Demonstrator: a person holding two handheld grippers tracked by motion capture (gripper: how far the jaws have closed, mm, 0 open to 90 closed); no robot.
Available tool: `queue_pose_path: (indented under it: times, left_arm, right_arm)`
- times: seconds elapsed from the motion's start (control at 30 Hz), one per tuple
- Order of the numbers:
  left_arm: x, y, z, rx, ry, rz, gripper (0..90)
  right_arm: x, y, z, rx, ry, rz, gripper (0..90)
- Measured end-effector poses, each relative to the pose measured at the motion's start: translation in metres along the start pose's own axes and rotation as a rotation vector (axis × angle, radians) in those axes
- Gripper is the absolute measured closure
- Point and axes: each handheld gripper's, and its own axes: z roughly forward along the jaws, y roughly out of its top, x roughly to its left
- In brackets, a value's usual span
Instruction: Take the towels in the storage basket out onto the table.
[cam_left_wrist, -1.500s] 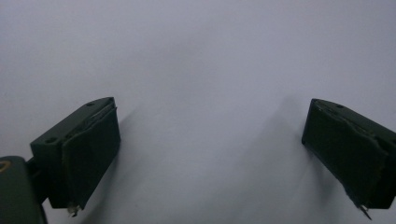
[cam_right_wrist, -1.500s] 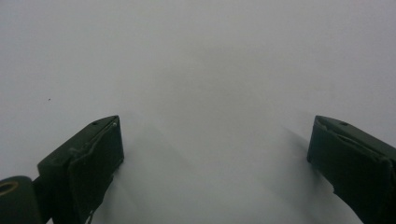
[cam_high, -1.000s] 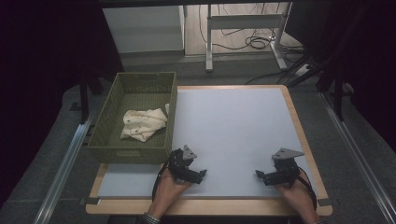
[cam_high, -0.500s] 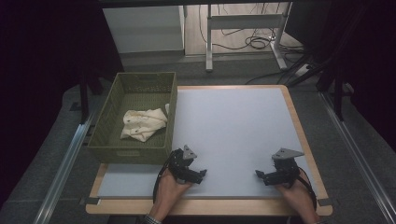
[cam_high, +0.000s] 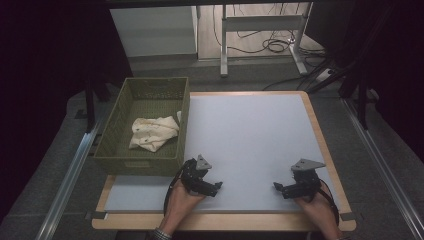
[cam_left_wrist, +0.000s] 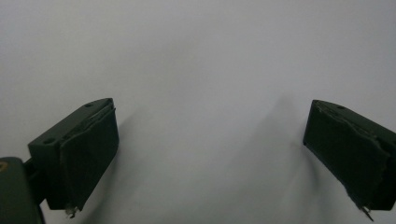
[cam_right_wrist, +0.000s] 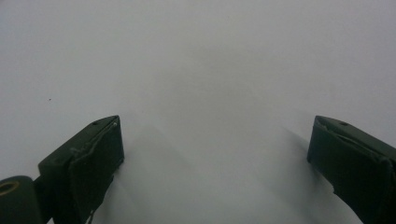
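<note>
A cream cloth (cam_high: 152, 132) lies crumpled inside an olive woven basket (cam_high: 114, 134) at the table's left side. My left gripper (cam_high: 216, 188) rests low on the white mat (cam_high: 250, 135) near the front edge, just right of the basket's front corner. Its jaws stand wide apart in the left gripper view (cam_left_wrist: 210, 154), with bare mat between them. My right gripper (cam_high: 278, 188) sits at the front right, and its jaws are also spread wide in the right gripper view (cam_right_wrist: 215, 163), holding nothing.
The white mat covers a wooden table (cam_high: 327, 150) with a raised rim. Metal rails (cam_high: 70, 175) run along both sides of the table. A desk frame and cables (cam_high: 270, 45) stand on the floor beyond the far edge.
</note>
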Motion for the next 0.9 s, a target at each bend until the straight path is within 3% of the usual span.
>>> queue_pose_path:
  times: [0.4, 0.9]
  left_arm:
    - [-0.004, 0.013, -0.007, -0.017, -0.021, 0.010, 3.4]
    - [-0.010, 0.033, -0.007, 0.012, -0.022, 0.047, 5.1]
  right_arm:
    - [0.000, 0.000, 0.000, -0.002, 0.000, 0.001, 3.8]
    - [0.000, 0.000, 0.000, -0.002, 0.000, 0.000, 3.8]
